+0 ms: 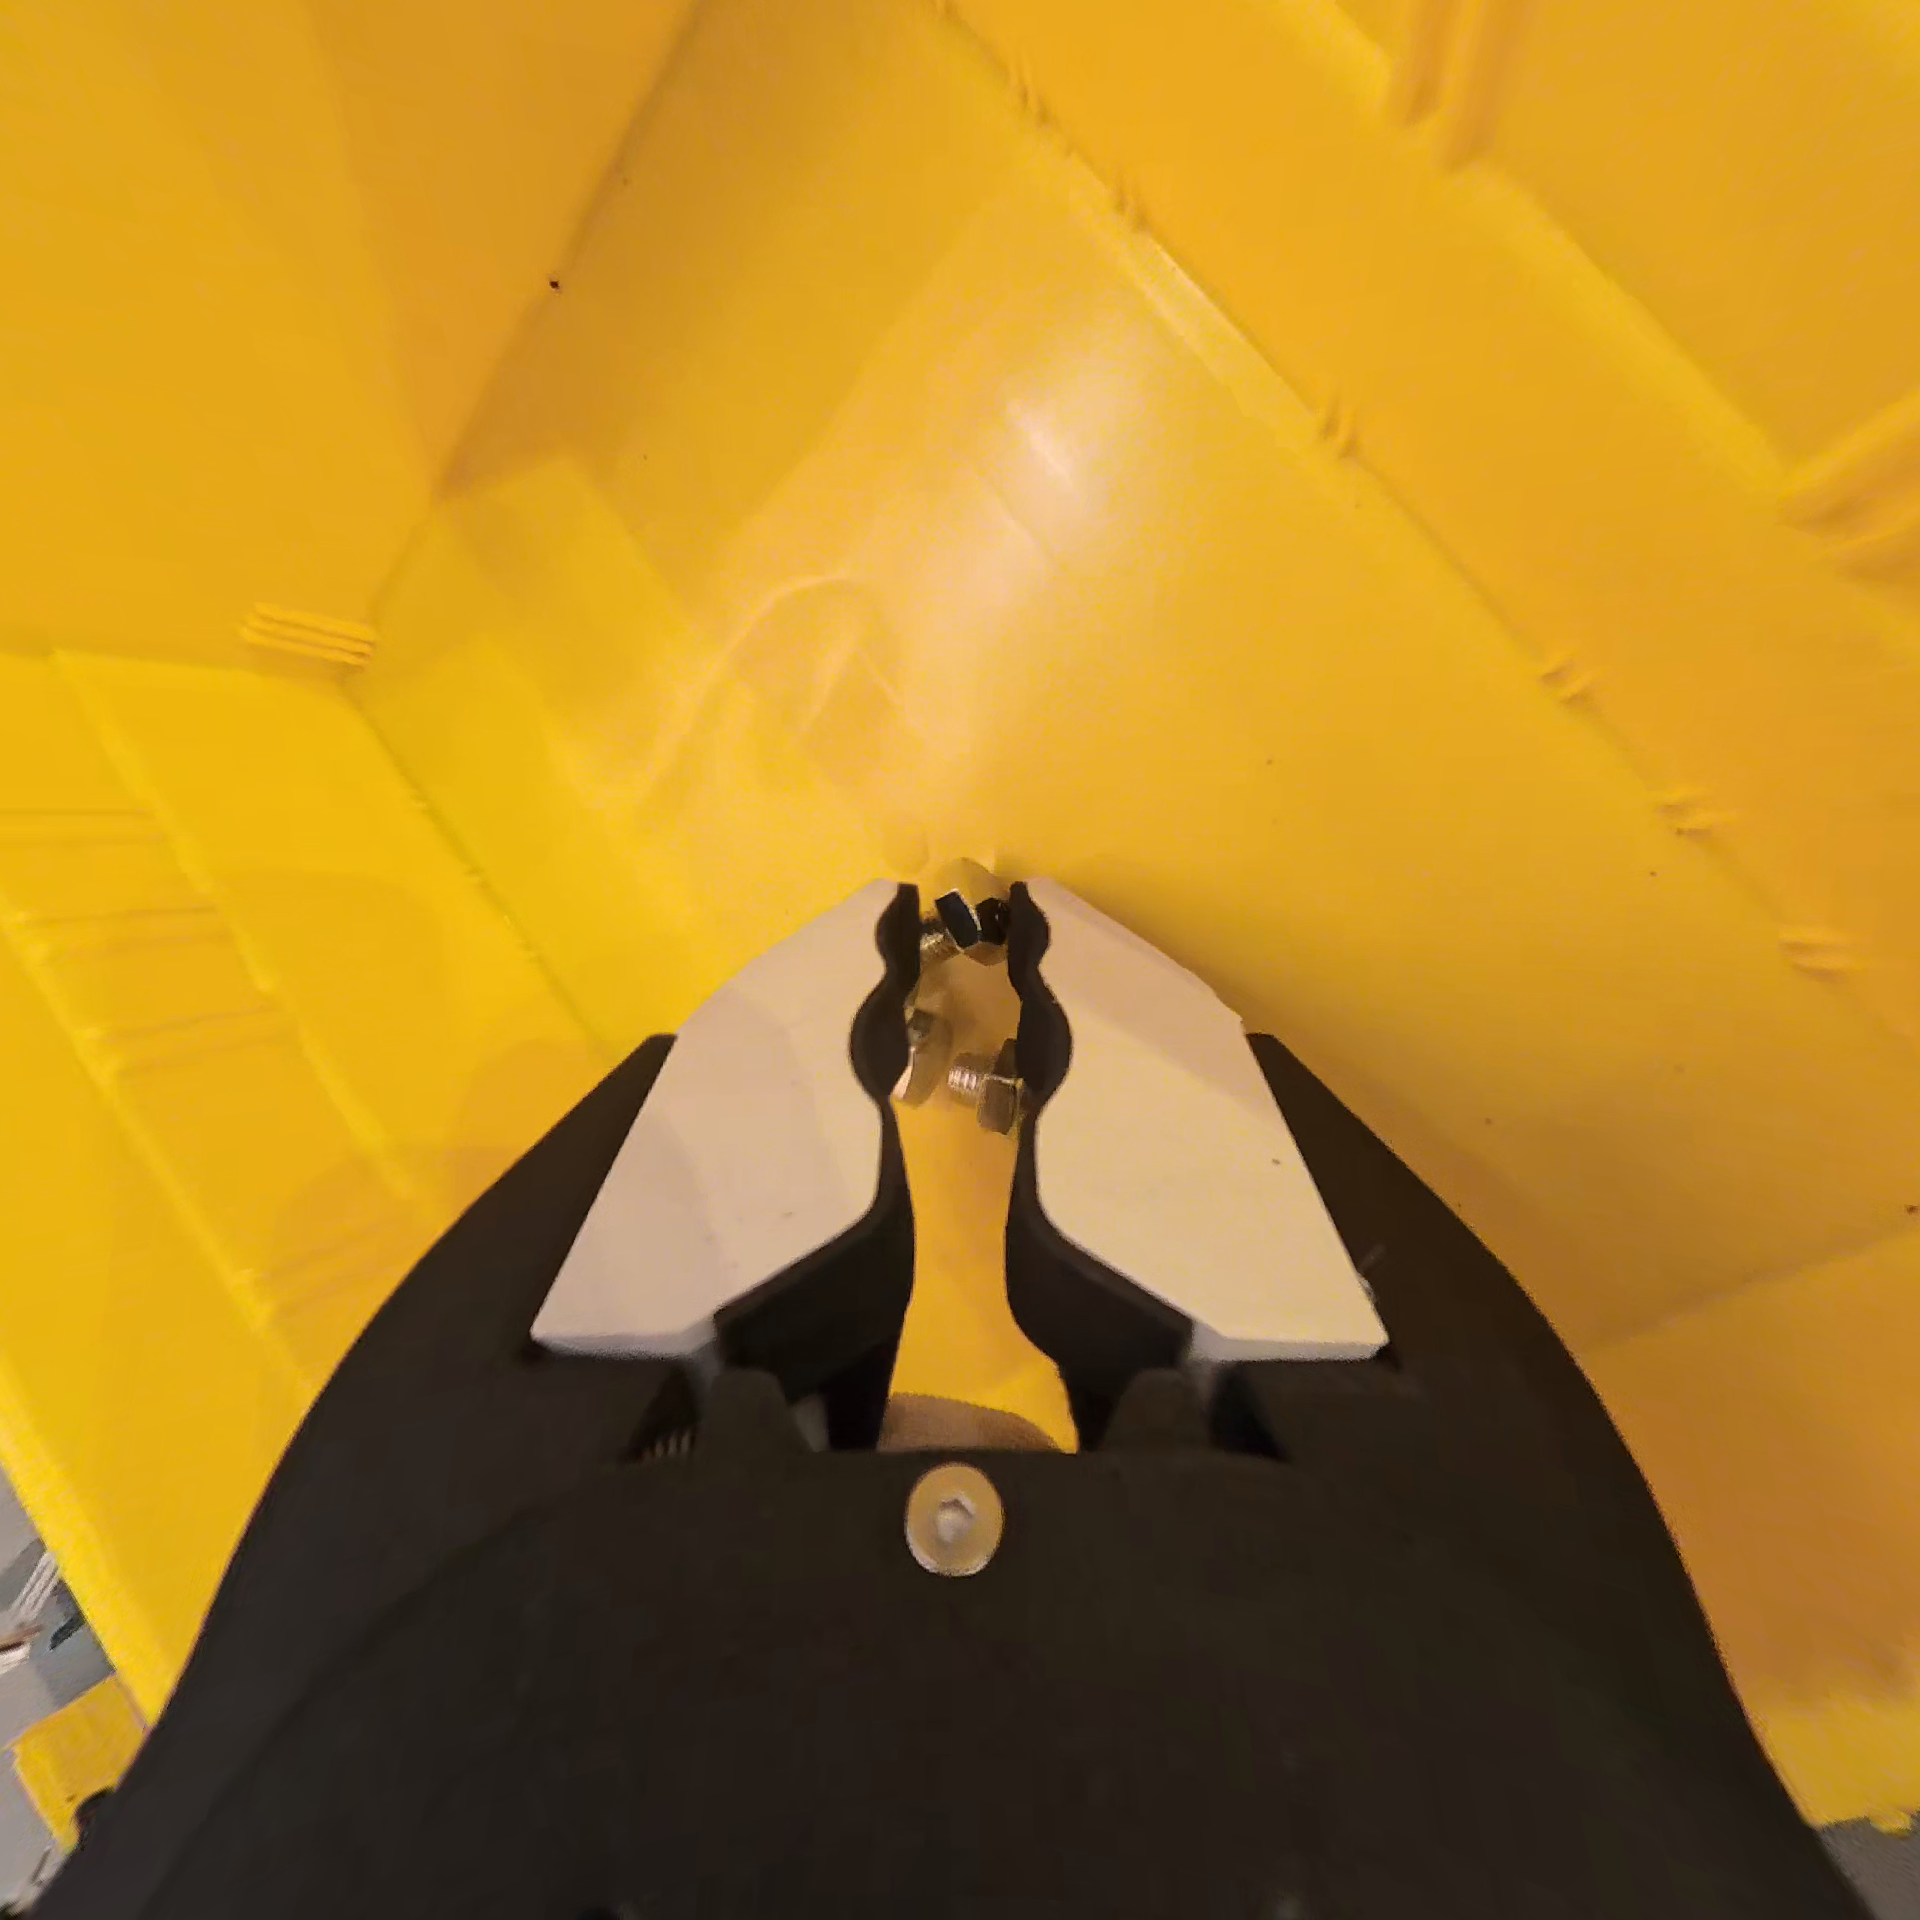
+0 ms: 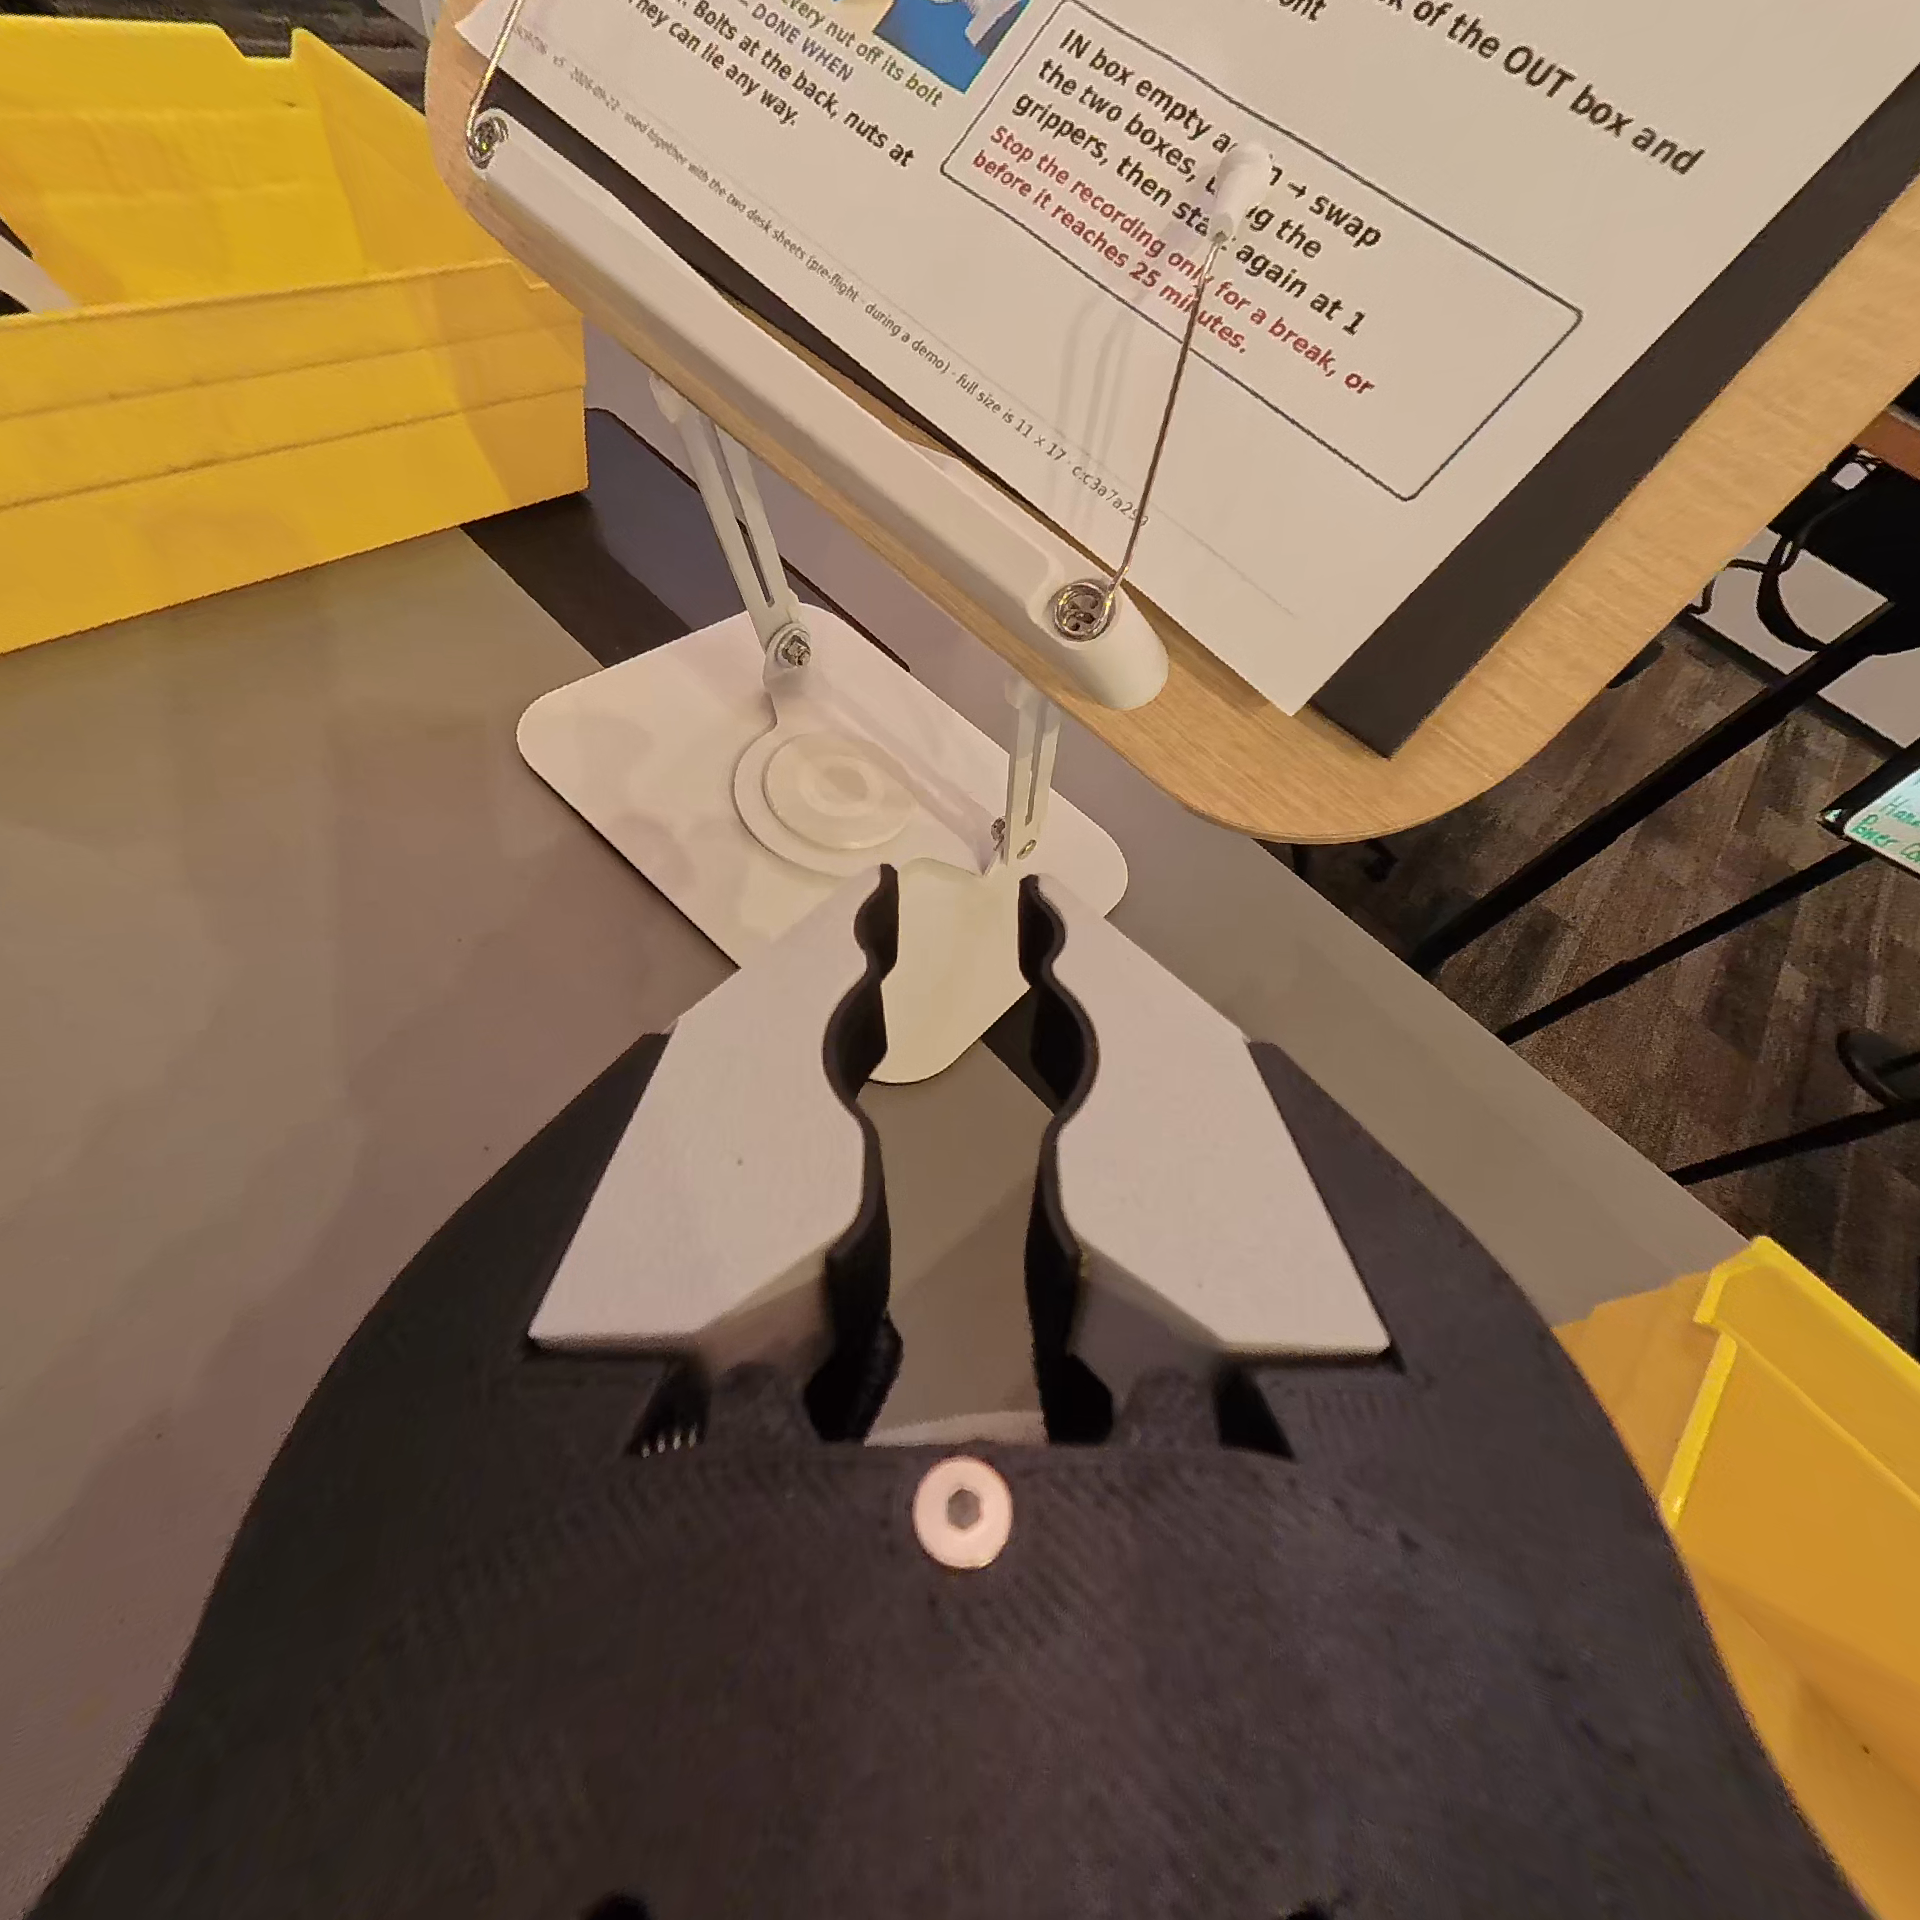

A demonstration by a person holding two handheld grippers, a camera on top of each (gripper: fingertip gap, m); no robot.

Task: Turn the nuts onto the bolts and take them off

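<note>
You have two bolts in sight, both inside the yellow bin [image 1: 1143,520]. One bolt [image 1: 961,920] carries a dark nut [image 1: 954,914] and sits between the tips of your left hand-held gripper [image 1: 964,904]; the other bolt [image 1: 982,1089], silver with a hex head, lies on the bin floor farther back between the fingers. A third bit of metal beside it is too hidden to name.

In the right wrist view there are two more yellow bins: one [image 2: 260,343] at the far left of the desk [image 2: 260,831], one [image 2: 1787,1507] at the near right edge. A document stand [image 2: 831,779] with a printed sheet [image 2: 1247,208] rises ahead of you, its white base straight beyond the fingertips.

Your left hand-held gripper is nearly closed around the nutted bolt; whether it truly grips, I cannot tell. Your right hand-held gripper [image 2: 956,894] is parted and holds nothing, above the desk.
</note>
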